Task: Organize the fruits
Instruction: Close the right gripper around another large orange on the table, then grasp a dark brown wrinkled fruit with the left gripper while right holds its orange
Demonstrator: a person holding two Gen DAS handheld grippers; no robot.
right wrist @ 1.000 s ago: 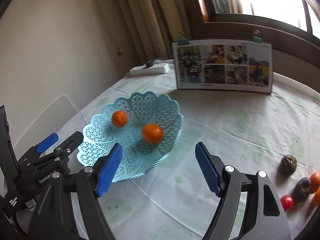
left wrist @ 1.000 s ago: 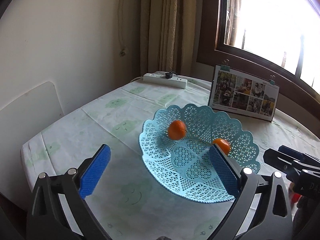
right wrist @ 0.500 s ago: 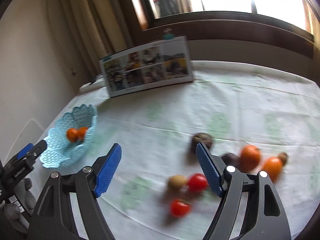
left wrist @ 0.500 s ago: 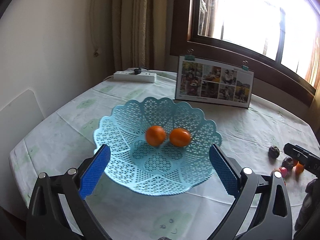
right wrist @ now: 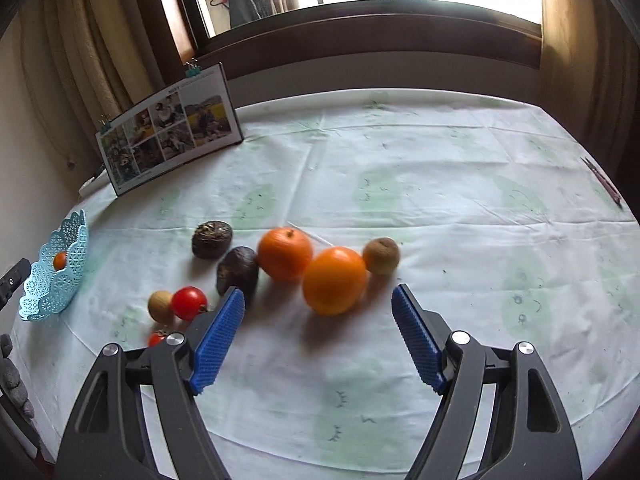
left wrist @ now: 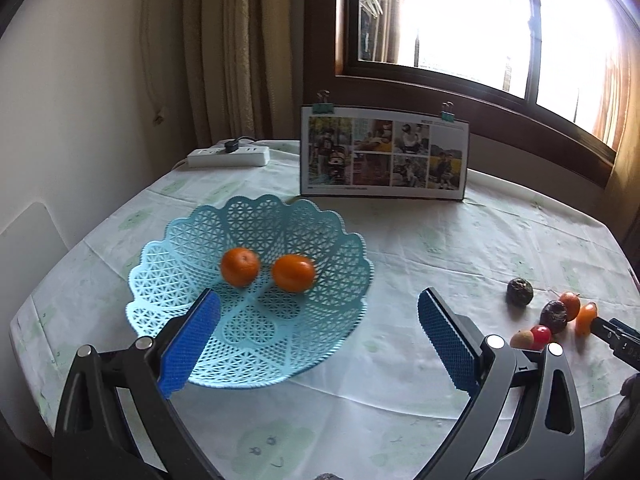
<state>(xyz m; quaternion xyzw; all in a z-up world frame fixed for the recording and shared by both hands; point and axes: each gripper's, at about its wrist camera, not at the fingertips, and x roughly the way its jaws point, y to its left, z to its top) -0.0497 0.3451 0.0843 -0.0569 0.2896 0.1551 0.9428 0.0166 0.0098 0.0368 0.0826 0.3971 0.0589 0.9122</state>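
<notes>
Right wrist shows my right gripper (right wrist: 318,312) spread, empty, an orange (right wrist: 334,280) at twelve o'clock among loose fruit on the bench (right wrist: 460,184), while the basket (left wrist: 192,280) before my spread left gripper (left wrist: 314,336) holds two.

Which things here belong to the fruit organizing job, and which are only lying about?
For the job: blue basket holding two oranges; loose fruits on the tablecloth; left gripper and right gripper, both open.

Only lying about: photo board, power strip, curtain.
</notes>
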